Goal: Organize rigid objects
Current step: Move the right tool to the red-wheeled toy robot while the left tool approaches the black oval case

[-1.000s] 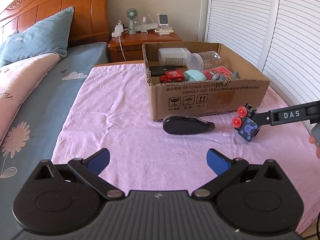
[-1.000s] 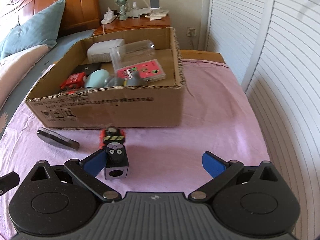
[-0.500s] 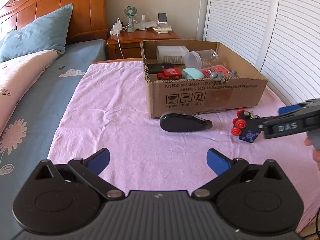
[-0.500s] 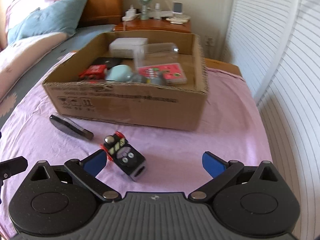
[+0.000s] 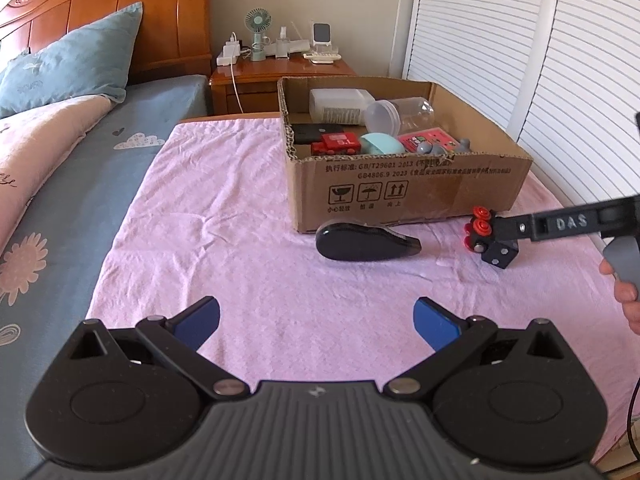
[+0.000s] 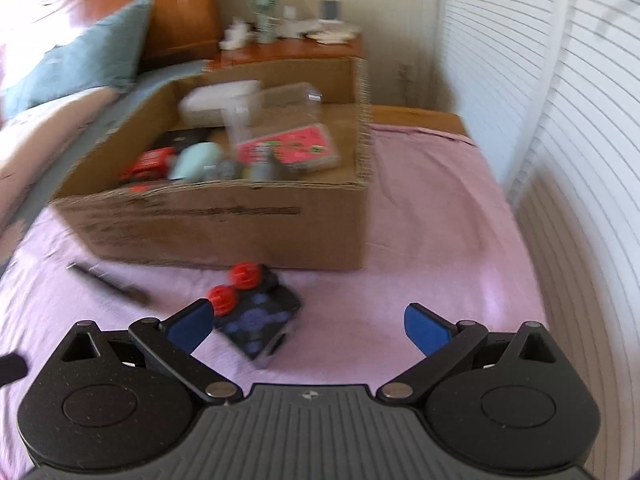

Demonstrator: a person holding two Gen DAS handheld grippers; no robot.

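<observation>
A small black toy train car with red wheels [image 6: 256, 312] lies on its side on the pink cloth, close in front of the cardboard box [image 6: 224, 220]. My right gripper [image 6: 308, 324] is open, its left finger [image 6: 192, 326] right beside the toy. In the left wrist view the toy [image 5: 490, 240] sits at the tip of the right gripper's arm [image 5: 560, 224]. A black teardrop-shaped device [image 5: 364, 242] lies before the box [image 5: 408, 196]. My left gripper [image 5: 316, 320] is open and empty, well short of it.
The box holds a red toy train [image 5: 336, 144], a mint case [image 5: 380, 144], a clear jar [image 5: 400, 114], a white container [image 5: 340, 106] and a pink card. Louvred doors [image 5: 560, 60] stand right, a bed with pillows left, a wooden nightstand [image 5: 280, 76] behind.
The toy train car has tipped over onto its side beside my right gripper's left finger. The right gripper has shifted and its view is blurred. The left gripper has barely moved.
</observation>
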